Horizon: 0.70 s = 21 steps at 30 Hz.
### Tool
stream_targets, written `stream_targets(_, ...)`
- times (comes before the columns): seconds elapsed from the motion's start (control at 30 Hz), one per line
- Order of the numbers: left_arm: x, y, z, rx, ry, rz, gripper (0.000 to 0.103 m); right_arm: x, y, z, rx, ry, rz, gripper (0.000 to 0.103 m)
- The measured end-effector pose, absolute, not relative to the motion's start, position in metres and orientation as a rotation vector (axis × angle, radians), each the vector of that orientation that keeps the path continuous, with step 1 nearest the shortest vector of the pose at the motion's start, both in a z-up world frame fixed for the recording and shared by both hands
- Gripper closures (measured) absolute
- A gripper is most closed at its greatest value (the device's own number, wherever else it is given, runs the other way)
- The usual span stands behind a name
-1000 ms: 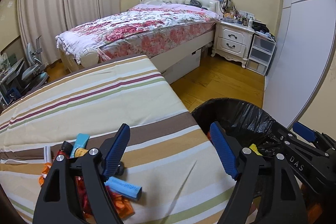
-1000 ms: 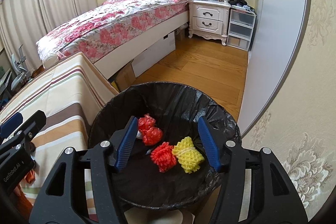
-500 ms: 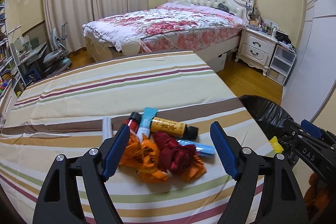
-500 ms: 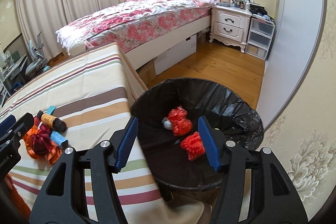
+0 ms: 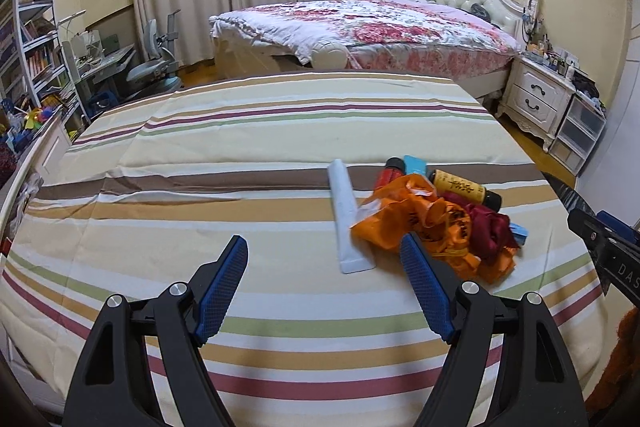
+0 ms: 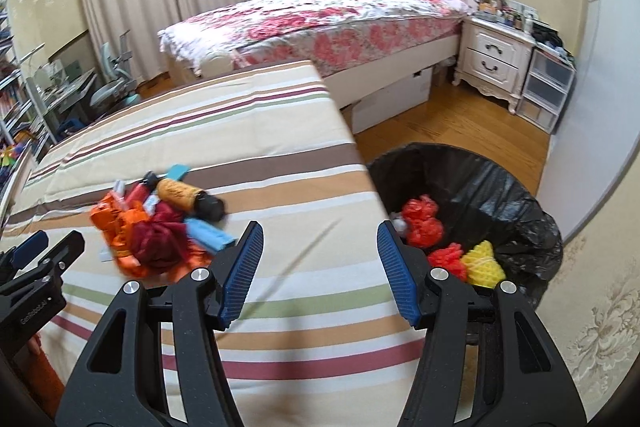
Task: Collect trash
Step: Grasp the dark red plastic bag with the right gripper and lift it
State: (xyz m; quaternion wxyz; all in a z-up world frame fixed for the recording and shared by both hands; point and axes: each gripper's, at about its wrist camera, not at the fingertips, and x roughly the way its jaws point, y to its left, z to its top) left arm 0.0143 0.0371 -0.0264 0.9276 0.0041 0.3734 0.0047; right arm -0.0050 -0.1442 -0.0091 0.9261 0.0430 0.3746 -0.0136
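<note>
A heap of trash lies on the striped tablecloth (image 5: 240, 155): an orange plastic bag (image 5: 412, 223), a dark red crumpled piece (image 5: 488, 227), a yellow bottle with a black cap (image 5: 464, 187), a white tube (image 5: 348, 223) and a blue tube (image 6: 208, 235). My left gripper (image 5: 324, 267) hangs open above the cloth, left of the heap, nothing between its fingers. My right gripper (image 6: 320, 251) is open and empty over the table's right edge, between the heap (image 6: 156, 227) and a black-lined trash bin (image 6: 500, 187). The bin holds red (image 6: 420, 219) and yellow (image 6: 484, 263) foam nets.
A bed with a floral cover (image 5: 380, 23) stands beyond the table, with a white nightstand (image 5: 536, 99) and plastic drawers (image 6: 548, 83) to its right. A desk chair (image 5: 156, 67) and shelves (image 5: 36, 39) are at the left. Wooden floor (image 6: 460, 123) surrounds the bin.
Both views have swung left: the bin has left the left wrist view and the heap now sits right of the left gripper. In the right wrist view the bin slid right and the heap appeared.
</note>
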Motion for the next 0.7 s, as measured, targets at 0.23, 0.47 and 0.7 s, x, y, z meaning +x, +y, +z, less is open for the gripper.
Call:
stream_targets(0.23,0.008,0.068,-0.031,-0.025,0.774,0.064,0.027,-0.002,-0.099,-0.007,0.037,0.774,0.072,0.045)
stream_targets(0.47,0.004,0.087,-0.032,-0.059,0.780,0.094,0.027,0.008,-0.068,-0.014,-0.001,0.799,0.132,0.053)
stream_targets(0.7,0.004,0.092,-0.036,-0.077,0.791,0.092,0.027,0.016,-0.062,-0.026,0.023,0.852,0.155,0.058)
